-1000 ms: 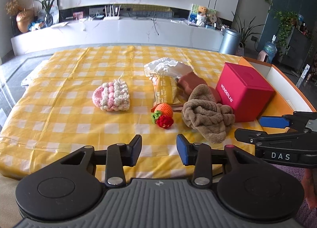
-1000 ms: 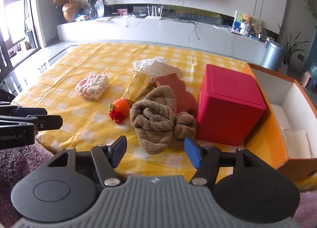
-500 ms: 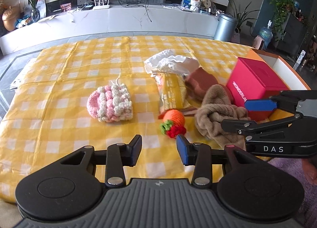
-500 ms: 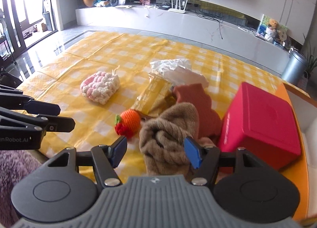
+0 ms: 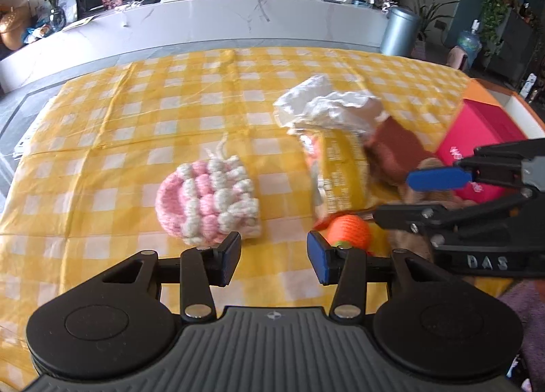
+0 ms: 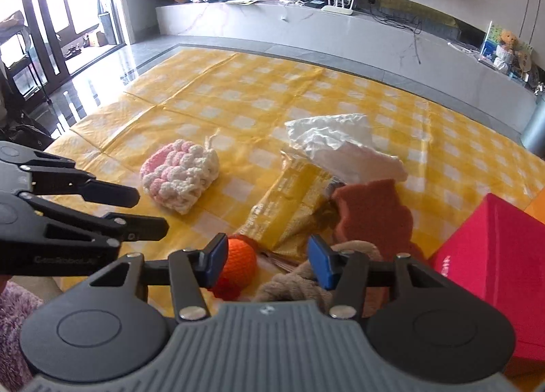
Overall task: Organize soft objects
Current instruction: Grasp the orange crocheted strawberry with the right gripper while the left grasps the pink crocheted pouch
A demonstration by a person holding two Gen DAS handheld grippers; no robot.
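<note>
Both your grippers, left (image 5: 274, 254) and right (image 6: 267, 260), gape empty. Towel (image 6: 296, 284) lies under the right one, beside the carrot (image 6: 238, 260). Close off-centre and you'll snag both.

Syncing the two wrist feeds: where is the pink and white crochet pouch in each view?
Left wrist: pink and white crochet pouch sits centre-left, just above the left hand-held gripper, on the yellow checked cloth.
Right wrist: pouch sits left of centre, beyond the other gripper's black fingers.
Shared landmark: orange crochet ball, to the pouch's right in both.
</note>
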